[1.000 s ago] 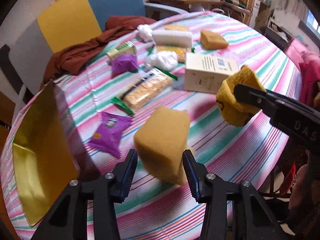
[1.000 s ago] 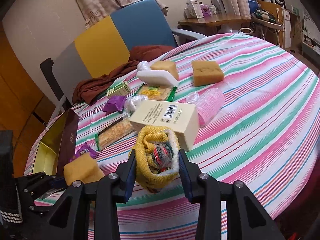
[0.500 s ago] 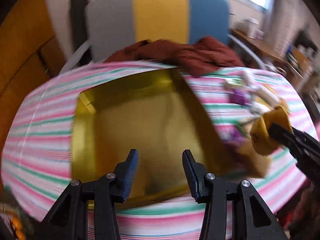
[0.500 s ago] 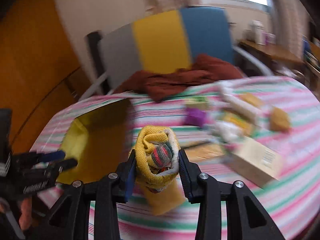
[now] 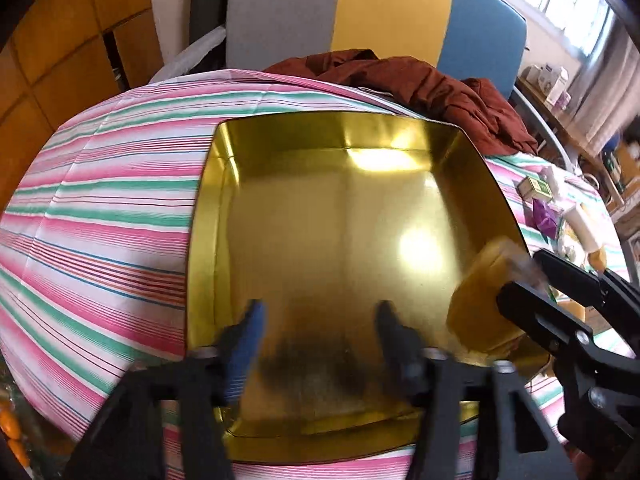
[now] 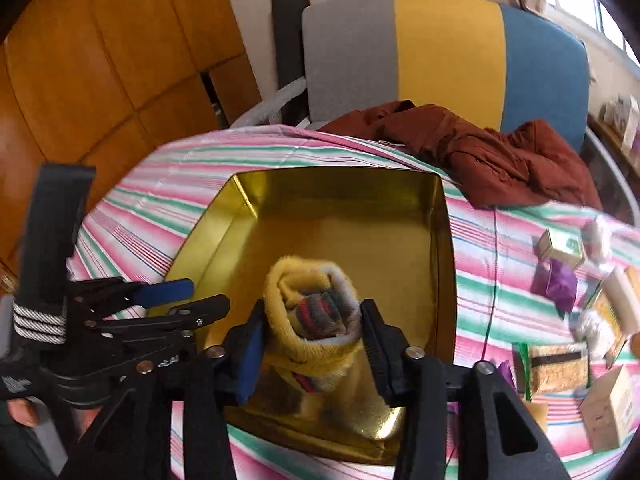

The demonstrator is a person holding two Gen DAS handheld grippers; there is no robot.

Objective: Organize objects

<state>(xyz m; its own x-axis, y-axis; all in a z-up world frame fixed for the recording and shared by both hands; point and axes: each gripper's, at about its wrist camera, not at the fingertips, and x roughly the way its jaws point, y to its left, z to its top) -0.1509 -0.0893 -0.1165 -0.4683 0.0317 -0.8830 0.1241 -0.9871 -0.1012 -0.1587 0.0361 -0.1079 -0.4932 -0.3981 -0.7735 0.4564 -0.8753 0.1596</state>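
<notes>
Your right tongs (image 6: 312, 320) are squeezing a rolled yellow sock (image 6: 310, 308) (there is a stripy bit tucked inside it), and you hold it just above the gold box (image 6: 444, 248). Your left tongs (image 5: 316, 322) are spread wide with nothing between them, over the near part of the same box. The box sits on the stripy surface (image 5: 112, 208). A dark red cloth (image 6: 480, 152) lies behind the box, by the chair (image 6: 440, 52). Off to the right on the surface you can see a purple packet (image 6: 558, 282), a small green box (image 6: 562, 248) and a cardboard box (image 6: 610, 408).
</notes>
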